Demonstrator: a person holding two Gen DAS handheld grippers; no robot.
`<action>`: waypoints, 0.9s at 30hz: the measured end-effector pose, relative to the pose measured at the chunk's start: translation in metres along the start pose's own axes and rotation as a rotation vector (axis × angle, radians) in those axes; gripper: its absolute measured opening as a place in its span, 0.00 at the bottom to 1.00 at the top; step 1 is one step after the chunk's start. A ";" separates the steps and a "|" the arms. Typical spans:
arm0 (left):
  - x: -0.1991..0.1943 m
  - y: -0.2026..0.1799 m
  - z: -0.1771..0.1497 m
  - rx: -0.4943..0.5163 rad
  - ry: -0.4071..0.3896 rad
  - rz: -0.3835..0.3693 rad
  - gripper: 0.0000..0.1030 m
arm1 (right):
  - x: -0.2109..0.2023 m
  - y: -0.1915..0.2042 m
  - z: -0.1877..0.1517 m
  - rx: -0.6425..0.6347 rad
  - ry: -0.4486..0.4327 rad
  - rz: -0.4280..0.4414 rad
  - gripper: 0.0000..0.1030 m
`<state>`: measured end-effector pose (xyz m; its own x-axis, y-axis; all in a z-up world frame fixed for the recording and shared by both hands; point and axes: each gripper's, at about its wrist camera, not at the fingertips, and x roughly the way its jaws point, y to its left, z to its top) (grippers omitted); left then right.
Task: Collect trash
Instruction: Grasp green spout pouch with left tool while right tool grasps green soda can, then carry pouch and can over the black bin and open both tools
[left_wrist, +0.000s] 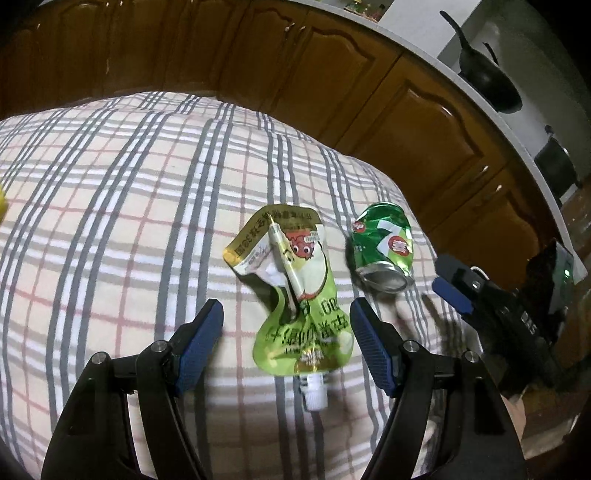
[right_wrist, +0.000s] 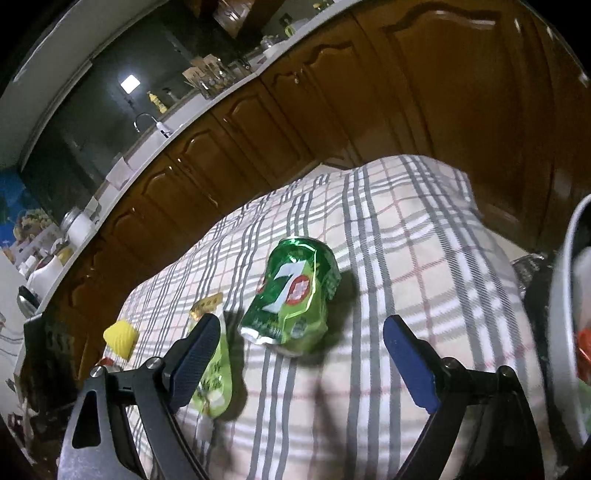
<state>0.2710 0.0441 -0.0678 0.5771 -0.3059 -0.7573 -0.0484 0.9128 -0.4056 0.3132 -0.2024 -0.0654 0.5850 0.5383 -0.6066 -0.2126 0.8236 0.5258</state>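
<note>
yellow scrap (right_wrist: 120, 338), far left on checked tabletop (left_wrist: 110, 184): uncollected. green spout pouch (left_wrist: 295, 295): lying flat, left gripper (left_wrist: 286, 321) jaws apart astride it, not clamped. crushed green can (right_wrist: 295, 295), right of pouch: right gripper (right_wrist: 301, 338) jaws apart, near. judged: nothing picked up yet.

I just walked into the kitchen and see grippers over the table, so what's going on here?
A person is clearing trash off a plaid tablecloth with two handheld grippers. The left gripper is open, its fingers either side of a flattened green drink pouch with a white spout. The right gripper is open too, lined up on a crushed green soda can. Neither piece is gripped yet; both lie on the cloth.
</note>
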 end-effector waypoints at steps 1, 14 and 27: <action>0.003 -0.001 0.002 0.004 0.001 0.002 0.70 | 0.005 -0.001 0.002 0.010 0.011 0.009 0.83; 0.035 -0.006 0.006 0.042 0.062 -0.045 0.25 | 0.038 -0.007 0.004 0.059 0.099 0.081 0.34; 0.004 -0.030 -0.003 0.134 -0.008 -0.039 0.13 | -0.028 -0.014 -0.011 0.035 -0.002 0.046 0.32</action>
<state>0.2723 0.0147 -0.0596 0.5829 -0.3406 -0.7377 0.0835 0.9282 -0.3625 0.2913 -0.2270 -0.0623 0.5769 0.5753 -0.5799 -0.2119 0.7910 0.5739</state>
